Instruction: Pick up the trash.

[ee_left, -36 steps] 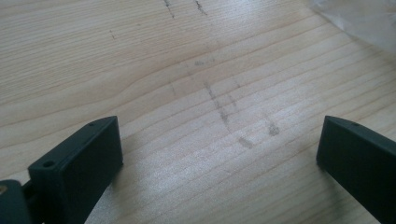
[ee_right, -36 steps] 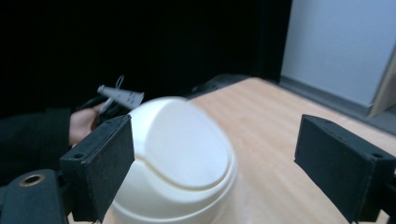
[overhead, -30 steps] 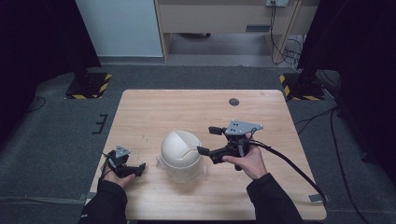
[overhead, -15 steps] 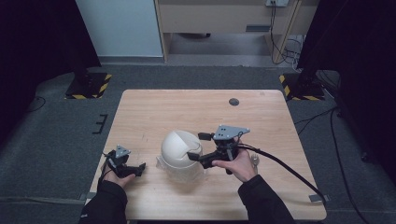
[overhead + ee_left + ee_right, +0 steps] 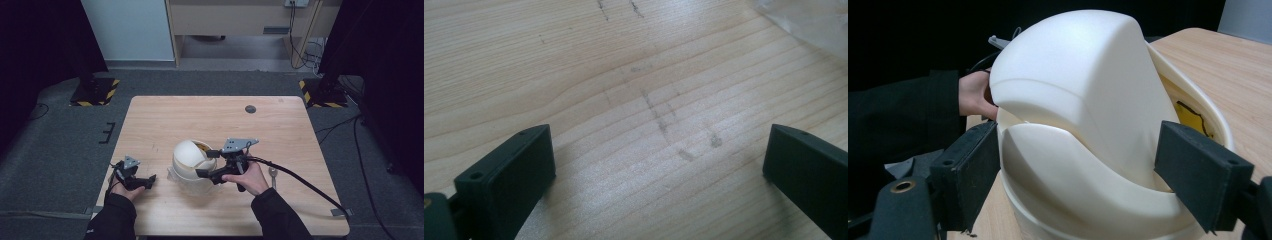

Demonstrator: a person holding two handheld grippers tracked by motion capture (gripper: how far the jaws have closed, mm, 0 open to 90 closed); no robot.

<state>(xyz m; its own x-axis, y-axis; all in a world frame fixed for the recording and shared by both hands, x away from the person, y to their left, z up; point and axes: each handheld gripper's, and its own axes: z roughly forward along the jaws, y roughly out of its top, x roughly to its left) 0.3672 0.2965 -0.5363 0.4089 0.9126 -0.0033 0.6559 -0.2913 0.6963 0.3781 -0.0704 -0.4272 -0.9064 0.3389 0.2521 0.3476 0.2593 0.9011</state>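
Note:
A small white bin with a domed swing lid stands on the wooden table, left of centre and near the front. Something yellow shows inside its rim. My right gripper comes at the bin from the right, open. In the right gripper view its jaws stand on either side of the bin's lid, close to it. My left gripper rests low at the table's front left, open over bare wood, apart from the bin.
A clear plastic sheet lies under the bin, and its edge shows in the left gripper view. A dark round disc sits at the far side of the table. A small metal piece lies right of my right hand.
My right gripper has moved left across the table until its jaws straddle the white bin. The left gripper and the bin have stayed where they were.

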